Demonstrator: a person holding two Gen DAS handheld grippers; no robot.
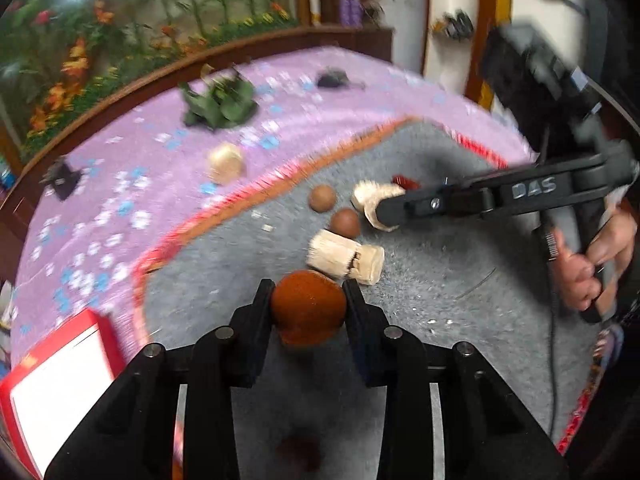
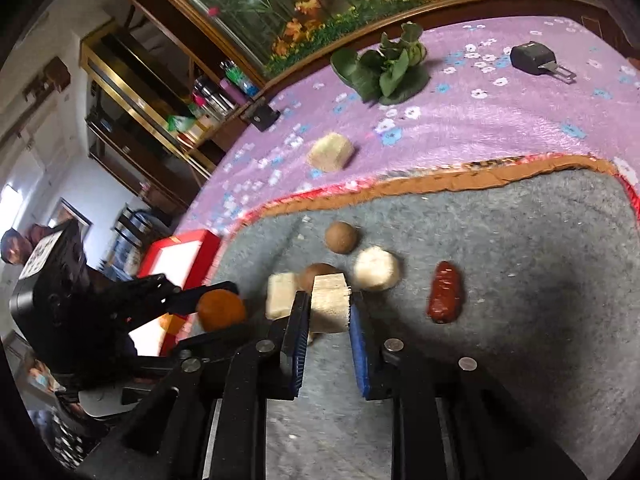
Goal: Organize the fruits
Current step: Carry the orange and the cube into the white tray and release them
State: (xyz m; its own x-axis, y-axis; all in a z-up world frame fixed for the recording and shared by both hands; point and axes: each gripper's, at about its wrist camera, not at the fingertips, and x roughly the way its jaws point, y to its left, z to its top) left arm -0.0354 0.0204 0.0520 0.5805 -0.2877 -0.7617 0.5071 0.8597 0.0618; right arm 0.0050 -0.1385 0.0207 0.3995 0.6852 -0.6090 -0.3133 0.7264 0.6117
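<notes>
Left fingers (image 1: 307, 304): I clamp the round orange fruit (image 1: 308, 306) between them, above the grey felt mat (image 1: 440, 280).
Right fingers (image 2: 330, 312): I grip a pale cut block (image 2: 330, 302) narrowly, low over the mat.
On the mat: two brown round fruits (image 2: 341, 237), more pale blocks (image 2: 376, 269), a dark red oblong date (image 2: 445, 298).
Beyond: a leafy green vegetable (image 2: 384, 66) on the purple flowered cloth (image 2: 500, 120); a red-rimmed white box (image 1: 60, 376) beside the mat.

Purple flowered cloth (image 2: 500, 120) — grey mat (image 2: 520, 260) laid on it, red-rimmed box (image 2: 188, 258) at the mat's left edge, black gadget (image 2: 534, 58) beyond the mat.
</notes>
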